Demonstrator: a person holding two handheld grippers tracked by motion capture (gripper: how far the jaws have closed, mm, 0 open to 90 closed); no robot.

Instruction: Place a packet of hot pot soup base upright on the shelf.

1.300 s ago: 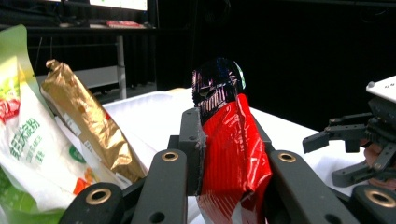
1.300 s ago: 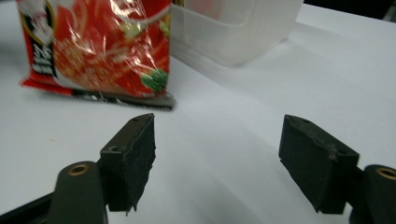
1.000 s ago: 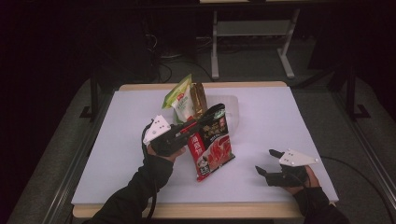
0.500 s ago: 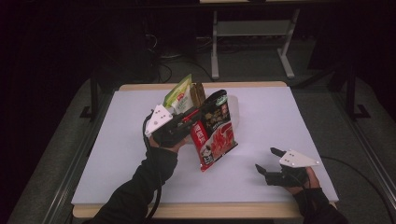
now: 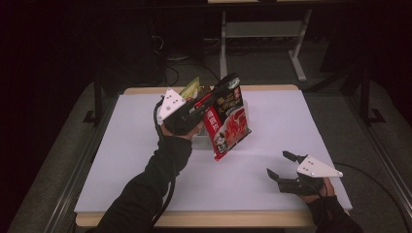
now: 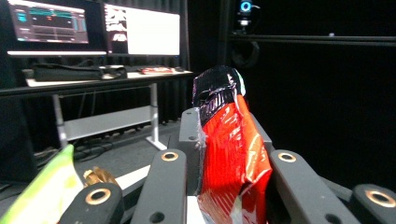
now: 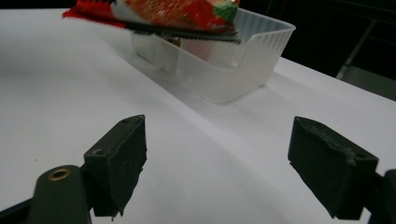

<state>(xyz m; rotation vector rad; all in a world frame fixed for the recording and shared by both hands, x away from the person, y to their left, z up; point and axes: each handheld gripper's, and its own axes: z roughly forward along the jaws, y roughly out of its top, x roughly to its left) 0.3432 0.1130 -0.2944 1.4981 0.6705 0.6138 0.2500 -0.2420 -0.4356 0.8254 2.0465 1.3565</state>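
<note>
The white tabletop [image 5: 272, 121] carries a clear plastic tub [image 7: 219, 60] near the middle of its far edge. Above and partly in front of that tub, lifted clear of the tabletop, hangs a red-and-black snack packet [image 5: 226, 119], tilted with its black top end towards the far edge and its red lower end pointing down at the near side. A yellow-green packet [image 5: 190, 87] stands in the tub behind it, just beside the far edge. The left gripper [image 5: 197, 108] is raised over the left-centre of the tabletop, and its jaws are pinched on the snack packet [image 6: 229, 154], which stands upright between them in the left gripper view. The right gripper [image 5: 282, 165] rests low near the near right corner, well apart from the tub, its jaws spread wide with nothing between them [image 7: 217, 172].
</note>
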